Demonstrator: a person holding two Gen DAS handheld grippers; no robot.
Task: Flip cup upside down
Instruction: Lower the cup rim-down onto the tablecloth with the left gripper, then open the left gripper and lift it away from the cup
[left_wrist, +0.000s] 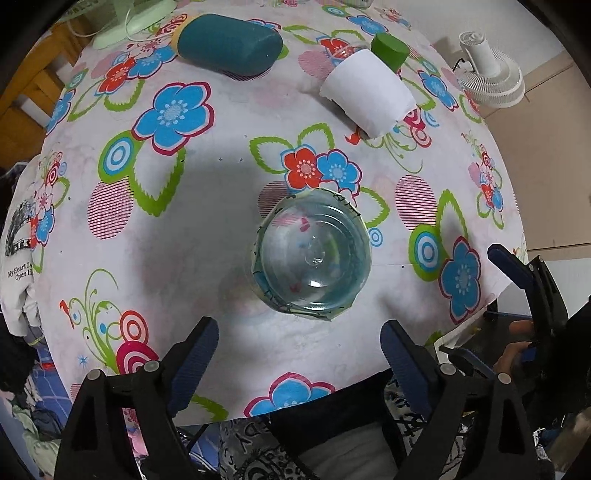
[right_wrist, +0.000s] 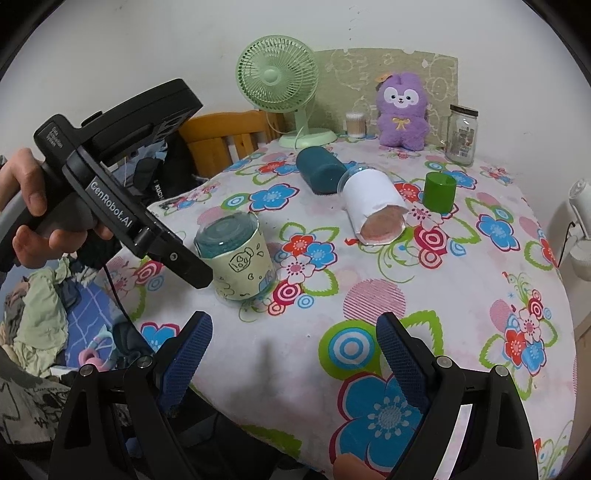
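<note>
- Left wrist view: the cup (left_wrist: 312, 254) is seen from above, standing on the flowered tablecloth (left_wrist: 177, 266) near the front edge. A clear base w/ a centre dimple faces the camera, so the cup is judged to be mouth-down.
- The left gripper (left_wrist: 299, 332) is held above and just short of the cup, fingers spread wide, nothing between them and no contact w/ the cup.
- Step in hand, as judged: the flip itself looks done and the release stage is reached. Next move calls for the gripper to be lifted clear w/o the cup being clipped.
- Hard to make out here: whether the rim sits flat on the cloth, since the side wall is barely shown. A white-wrapped cup (left_wrist: 369, 96) is lying on its side farther back, beside a teal container (left_wrist: 229, 44) and a green cap (left_wrist: 389, 50).
- Right wrist view: the right gripper (right_wrist: 293, 332) is parked low at the table's front edge, fingers apart, empty, well apart from the cup.
- The cup's side is shown: paper sleeve w/ doodles, narrow clear end up, wide end on the cloth. Part of its left side is covered by the left gripper's body.
- The left gripper's fingertips are hidden in this view; only its body and the hand (right_wrist: 29, 206) on the handle are shown.
</note>
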